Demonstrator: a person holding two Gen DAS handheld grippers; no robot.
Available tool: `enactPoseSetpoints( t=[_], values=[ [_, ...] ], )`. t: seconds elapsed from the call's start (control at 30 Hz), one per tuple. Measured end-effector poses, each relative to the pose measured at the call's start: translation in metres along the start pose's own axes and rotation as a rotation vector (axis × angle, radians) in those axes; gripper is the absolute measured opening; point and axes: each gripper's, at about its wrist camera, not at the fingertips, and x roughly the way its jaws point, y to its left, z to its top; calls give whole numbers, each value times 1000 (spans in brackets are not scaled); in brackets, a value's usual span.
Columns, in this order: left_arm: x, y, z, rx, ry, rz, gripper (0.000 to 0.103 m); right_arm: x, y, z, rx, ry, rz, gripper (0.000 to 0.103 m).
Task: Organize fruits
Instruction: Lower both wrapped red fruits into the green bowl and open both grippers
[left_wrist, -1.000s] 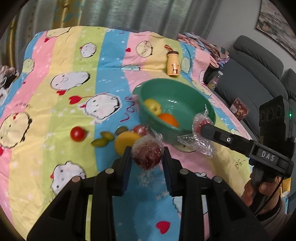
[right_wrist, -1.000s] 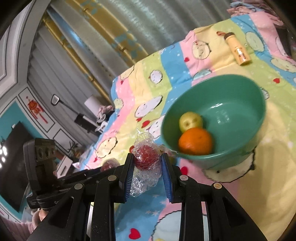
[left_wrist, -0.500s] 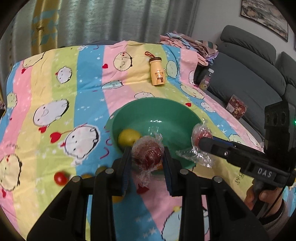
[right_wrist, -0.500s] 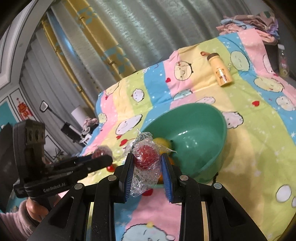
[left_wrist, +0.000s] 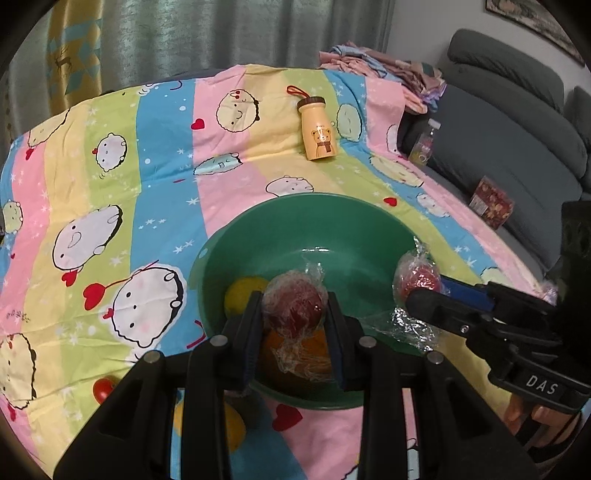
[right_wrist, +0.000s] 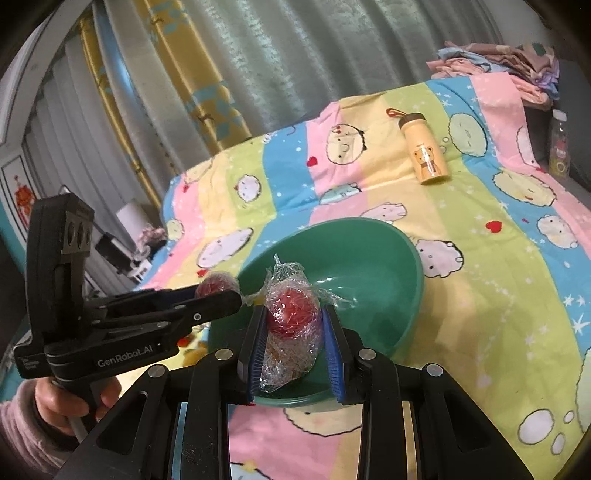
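Observation:
My left gripper (left_wrist: 293, 299) is shut on a red fruit wrapped in clear film (left_wrist: 293, 312), held over the near side of the green bowl (left_wrist: 306, 201). A yellow fruit (left_wrist: 242, 293) and an orange (left_wrist: 295, 350) lie in the bowl beneath it. My right gripper (right_wrist: 292, 312) is shut on a second wrapped red fruit (right_wrist: 291, 314), above the bowl's near rim (right_wrist: 415, 266). Each gripper shows in the other's view, the right gripper (left_wrist: 424, 286) at the bowl's right rim and the left gripper (right_wrist: 218, 291) at its left. A small red tomato (left_wrist: 103, 389) and a yellow fruit (left_wrist: 231, 424) lie on the striped cloth (left_wrist: 166, 155).
A yellow bear-print bottle (left_wrist: 317, 133) lies on the cloth beyond the bowl. A grey sofa (left_wrist: 498, 147) on the right holds a red box (left_wrist: 493, 203), a clear bottle (left_wrist: 424, 144) and folded clothes (left_wrist: 388, 70). Curtains hang behind. A hand (right_wrist: 62, 406) holds the left gripper.
Both grippers have carried their wrapped fruits forward over the bowl. The left one left the loose fruits on the cloth behind and now hangs above the orange.

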Motion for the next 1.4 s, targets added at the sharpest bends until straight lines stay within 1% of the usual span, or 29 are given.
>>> enactPoseSetpoints(
  t=[0.27, 0.3, 0.33, 0.37, 0.4, 0.43, 0.47, 0.57, 0.63, 0.87, 0.93, 1.07, 1.1, 1.13, 1.17, 1.2, 1.27, 1.4],
  values=[
    [11, 1, 1, 5, 23, 31, 32, 7, -3, -2, 17, 26, -26, 31],
    [11, 2, 1, 3, 26, 29, 34, 8, -4, -2, 25, 29, -30, 32],
    [11, 2, 1, 0, 27, 26, 41, 9, -5, -3, 30, 34, -30, 33],
    [11, 2, 0, -1, 26, 26, 46, 9, -5, -3, 36, 34, -30, 37],
    [10, 2, 0, -3, 23, 27, 58, 8, -6, -3, 41, 30, -33, 44],
    [9, 3, 0, -5, 18, 26, 65, 7, -6, -3, 43, 27, -39, 49],
    [7, 3, 0, -5, 12, 23, 65, 6, -5, -3, 41, 23, -41, 54],
    [3, 1, 0, 1, 4, 36, 67, 2, -3, -2, 38, 13, -39, 54],
    [-2, 1, -2, -1, -4, 40, 74, -1, -3, -3, 40, 9, -41, 54],
    [-20, 5, -9, -24, -22, 66, 82, -12, 0, -8, 59, 5, -26, 55],
    [-25, 6, -13, -31, -28, 73, 87, -16, 1, -11, 72, 7, -14, 56],
    [-37, 8, -21, -58, -37, 65, 87, -23, 5, -18, 100, 8, 15, 57],
    [-40, 9, -23, -61, -38, 67, 88, -25, 8, -19, 97, 12, 17, 58],
    [-44, 9, -26, -63, -39, 70, 93, -26, 10, -20, 94, 14, 17, 60],
    [-47, 9, -27, -65, -39, 71, 97, -28, 14, -22, 91, 13, 15, 65],
    [-50, 10, -30, -68, -44, 73, 103, -30, 16, -22, 88, 12, 16, 70],
    [-61, 13, -36, -76, -60, 75, 102, -33, 24, -25, 75, 17, 19, 73],
    [-84, 30, -47, -125, -84, 89, 102, -37, 37, -30, 36, 35, 18, 76]
  ],
)
